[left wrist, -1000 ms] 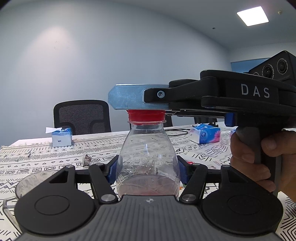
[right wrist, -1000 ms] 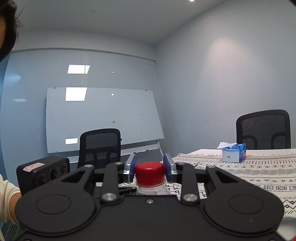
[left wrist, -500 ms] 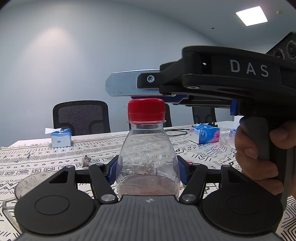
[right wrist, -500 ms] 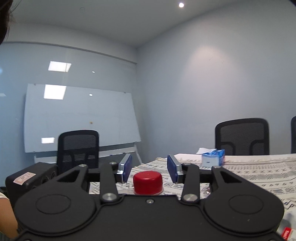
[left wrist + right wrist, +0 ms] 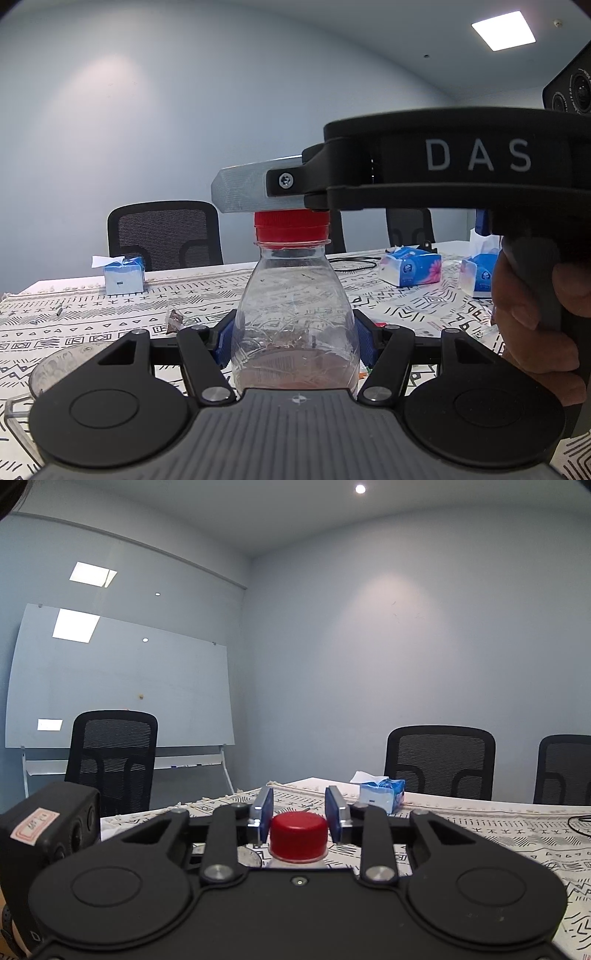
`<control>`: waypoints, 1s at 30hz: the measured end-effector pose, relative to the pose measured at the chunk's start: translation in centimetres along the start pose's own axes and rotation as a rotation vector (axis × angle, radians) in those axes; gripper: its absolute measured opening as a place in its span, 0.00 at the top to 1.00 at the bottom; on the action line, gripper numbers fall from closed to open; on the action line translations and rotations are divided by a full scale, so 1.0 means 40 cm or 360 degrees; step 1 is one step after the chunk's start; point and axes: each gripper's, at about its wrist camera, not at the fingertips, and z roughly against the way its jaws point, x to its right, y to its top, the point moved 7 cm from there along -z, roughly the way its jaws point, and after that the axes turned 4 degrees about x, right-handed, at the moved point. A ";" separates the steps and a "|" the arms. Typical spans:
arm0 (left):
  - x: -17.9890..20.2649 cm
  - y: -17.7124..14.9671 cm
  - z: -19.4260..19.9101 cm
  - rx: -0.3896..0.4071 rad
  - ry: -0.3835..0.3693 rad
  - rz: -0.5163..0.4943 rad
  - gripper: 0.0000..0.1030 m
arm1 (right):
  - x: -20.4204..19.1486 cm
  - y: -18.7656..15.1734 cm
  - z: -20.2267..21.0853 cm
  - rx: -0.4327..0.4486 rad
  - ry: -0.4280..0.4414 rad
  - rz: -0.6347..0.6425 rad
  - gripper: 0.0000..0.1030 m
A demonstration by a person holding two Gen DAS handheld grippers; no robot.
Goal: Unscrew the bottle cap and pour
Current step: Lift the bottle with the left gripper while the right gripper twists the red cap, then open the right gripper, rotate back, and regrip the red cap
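Observation:
A clear plastic bottle (image 5: 295,317) with a little reddish liquid at the bottom stands upright on the table. My left gripper (image 5: 295,339) is shut on the bottle's body. Its red cap (image 5: 291,227) is on the neck. My right gripper (image 5: 299,818) is around the red cap (image 5: 298,835) from above, jaws open with a small gap on each side. In the left wrist view the right gripper's metal finger (image 5: 243,188) overlaps the cap's top.
A clear measuring cup (image 5: 55,369) stands at the left of the bottle. Tissue packs (image 5: 412,267) (image 5: 123,275) and a black cable (image 5: 354,260) lie on the patterned tablecloth (image 5: 74,325). Black chairs (image 5: 439,762) stand around the table.
The right gripper opened and lifted off the cap, then came back down around it, turned further to the right, jaws still apart. The left gripper and bottle have not moved.

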 end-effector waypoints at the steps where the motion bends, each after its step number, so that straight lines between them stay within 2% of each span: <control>1: 0.000 0.000 0.000 -0.0001 -0.0001 0.0000 0.43 | 0.001 0.000 -0.001 0.0001 0.0007 -0.0004 0.69; 5: -0.009 0.000 -0.006 0.0002 -0.0002 0.0002 0.43 | 0.013 0.001 -0.004 -0.0011 0.0088 -0.0035 0.69; 7: -0.010 0.000 -0.006 0.0001 -0.0011 -0.0002 0.43 | 0.021 0.003 -0.009 -0.0027 0.0180 -0.0042 0.69; 10: -0.006 0.000 -0.006 -0.0001 -0.0016 -0.0015 0.43 | 0.064 0.007 -0.009 -0.0033 0.0388 -0.0161 0.70; 11: -0.006 0.000 -0.004 0.0000 -0.0015 -0.0016 0.43 | 0.082 0.008 -0.009 -0.0025 0.0440 -0.0218 0.82; 12: -0.005 0.000 -0.003 -0.0001 -0.0016 -0.0018 0.43 | 0.102 0.008 -0.010 -0.0016 0.0459 -0.0275 0.98; 14: -0.007 0.000 -0.002 -0.0003 -0.0017 -0.0008 0.43 | 0.123 0.010 -0.012 -0.0018 0.0475 -0.0331 0.99; 17: -0.009 0.001 0.000 -0.0002 -0.0017 -0.0001 0.43 | 0.127 0.014 -0.012 -0.0019 0.0489 -0.0325 0.98; 20: -0.008 0.001 0.005 0.0000 -0.0016 0.0000 0.43 | 0.102 0.022 -0.014 -0.0011 0.0496 -0.0259 0.89; 22: -0.005 0.002 0.005 -0.0001 -0.0017 -0.0004 0.43 | 0.081 0.025 -0.008 0.0000 0.0460 -0.0157 0.74; 23: -0.005 0.003 0.004 0.0000 -0.0016 -0.0006 0.43 | 0.068 0.026 -0.004 0.0002 0.0455 -0.0112 0.56; 24: -0.005 0.003 0.004 0.0000 -0.0015 -0.0008 0.43 | 0.047 0.024 -0.004 -0.0006 0.0475 -0.0061 0.51; 26: -0.004 0.003 0.003 0.0001 -0.0013 -0.0010 0.43 | 0.025 0.021 -0.005 -0.0020 0.0456 0.0011 0.50; 28: -0.006 0.003 0.004 -0.0001 -0.0007 0.0004 0.43 | 0.007 0.017 -0.007 -0.0037 0.0397 0.0082 0.58; 29: -0.007 0.003 0.003 -0.0005 -0.0011 0.0010 0.43 | 0.007 0.016 -0.008 -0.0042 0.0363 0.0089 0.68; 30: -0.007 0.003 0.004 -0.0004 -0.0014 0.0005 0.43 | 0.010 0.015 -0.008 -0.0046 0.0360 0.0075 0.68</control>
